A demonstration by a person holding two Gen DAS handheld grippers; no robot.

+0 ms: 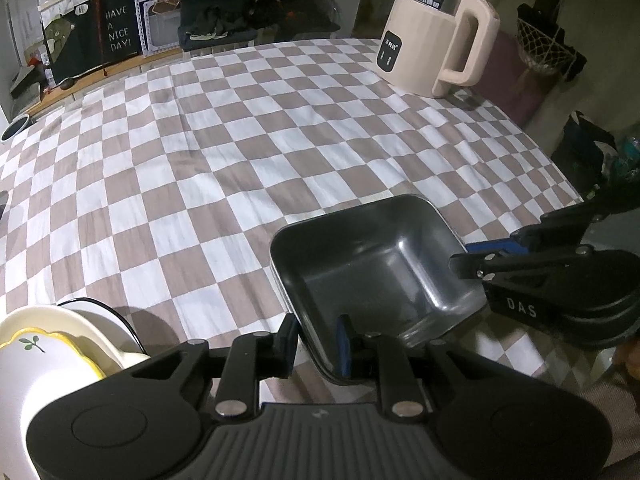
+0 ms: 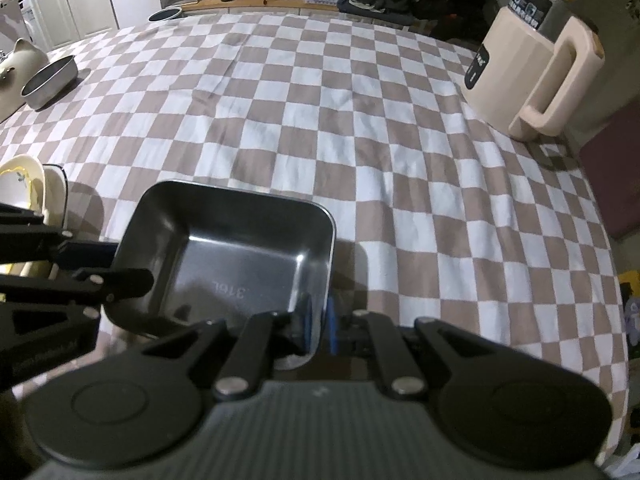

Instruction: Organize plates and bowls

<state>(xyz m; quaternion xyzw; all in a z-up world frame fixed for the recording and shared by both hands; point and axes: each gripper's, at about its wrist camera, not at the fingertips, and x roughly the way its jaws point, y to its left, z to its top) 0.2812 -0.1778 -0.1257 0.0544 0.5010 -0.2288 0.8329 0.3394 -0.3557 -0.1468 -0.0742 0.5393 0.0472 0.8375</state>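
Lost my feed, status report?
Both claws, left and right, clamped on square metal dish rim. Dish lifted, tilted. Stacked plates beside left; checkered cloth ahead bare.

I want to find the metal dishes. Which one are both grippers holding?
The square steel dish at the near table edge. The round metal bowl sits untouched, far off to the left.

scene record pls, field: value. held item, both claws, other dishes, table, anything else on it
held item: square metal tray, stamped 316L inside, lifted just above the cloth
left claw: shut on the tray's near-left rim
right claw: shut on the tray's right-hand rim
other dishes: stack of cream plates and bowls left of the tray; round metal pan at the far left
table: checkered tablecloth, brown and white
also on it: cream electric kettle, far right corner
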